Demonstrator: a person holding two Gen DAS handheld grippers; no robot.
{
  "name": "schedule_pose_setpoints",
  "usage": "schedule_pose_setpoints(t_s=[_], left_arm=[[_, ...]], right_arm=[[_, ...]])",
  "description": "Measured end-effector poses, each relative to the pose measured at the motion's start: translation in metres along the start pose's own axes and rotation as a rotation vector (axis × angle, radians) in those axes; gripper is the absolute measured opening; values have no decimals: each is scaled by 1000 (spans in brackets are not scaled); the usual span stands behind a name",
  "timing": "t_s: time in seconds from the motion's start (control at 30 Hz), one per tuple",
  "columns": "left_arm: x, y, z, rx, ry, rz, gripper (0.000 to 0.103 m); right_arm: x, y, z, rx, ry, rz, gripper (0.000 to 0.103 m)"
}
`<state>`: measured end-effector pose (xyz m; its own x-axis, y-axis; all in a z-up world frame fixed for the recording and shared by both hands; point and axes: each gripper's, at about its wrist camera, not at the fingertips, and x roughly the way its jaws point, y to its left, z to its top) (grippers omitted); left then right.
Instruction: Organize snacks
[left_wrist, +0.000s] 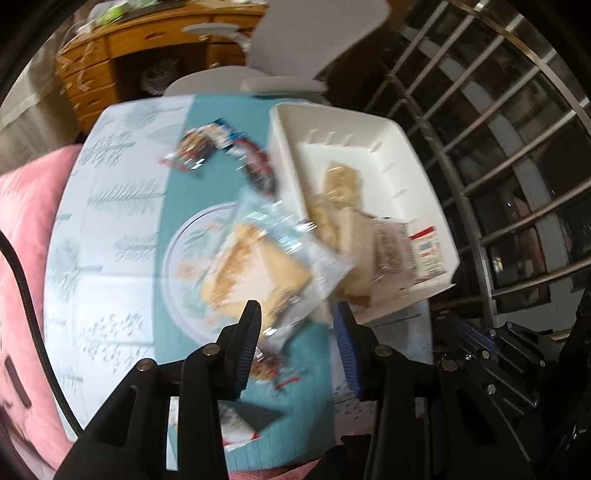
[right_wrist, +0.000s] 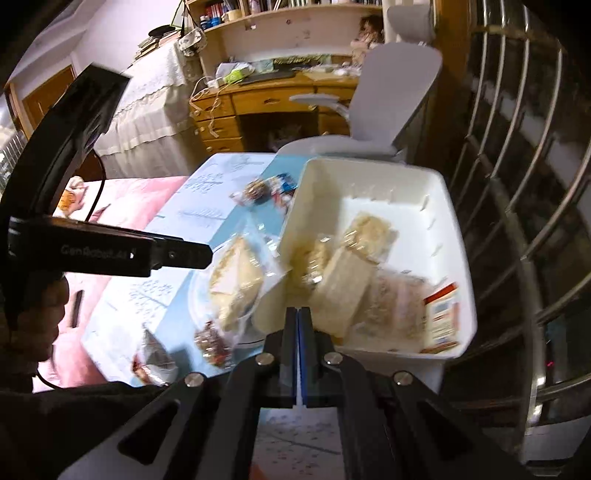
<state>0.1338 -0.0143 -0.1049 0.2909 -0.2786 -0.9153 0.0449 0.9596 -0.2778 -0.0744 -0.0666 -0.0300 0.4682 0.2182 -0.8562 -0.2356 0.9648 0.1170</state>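
Nearest us, our left gripper (left_wrist: 297, 314) stands partly open and empty above a clear-wrapped sandwich pack (left_wrist: 258, 269) on the glass plate (left_wrist: 177, 258), beside the white bin (left_wrist: 369, 122). Our right gripper (right_wrist: 299, 314) is closed, empty. The pack looks light, soft and slippery; we would pinch its crimped edge.

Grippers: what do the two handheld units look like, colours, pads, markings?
Both are black linkage frames with silver rivet pins and blue ribbed pads: left gripper, right gripper. The right wrist view shows white "GenRobot.AI" lettering on the left unit's body, a black cable and a dark sleeve.
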Motion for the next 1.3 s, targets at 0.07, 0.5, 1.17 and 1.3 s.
schedule_pose_setpoints(t_s=[0.07,0.5,1.17,1.3], left_arm=[[1,12,-8,-29,11,15,42],[24,87,-66,-263,149,149,81],[81,131,-135,-503,341,113,86],[92,135,-137,-521,364,81,86]], right_arm=[[10,2,-1,22,31,41,0],[63,27,-17,81,204,219,31],[165,55,-41,243,502,212,61],[174,61,-39,241,521,165,61]])
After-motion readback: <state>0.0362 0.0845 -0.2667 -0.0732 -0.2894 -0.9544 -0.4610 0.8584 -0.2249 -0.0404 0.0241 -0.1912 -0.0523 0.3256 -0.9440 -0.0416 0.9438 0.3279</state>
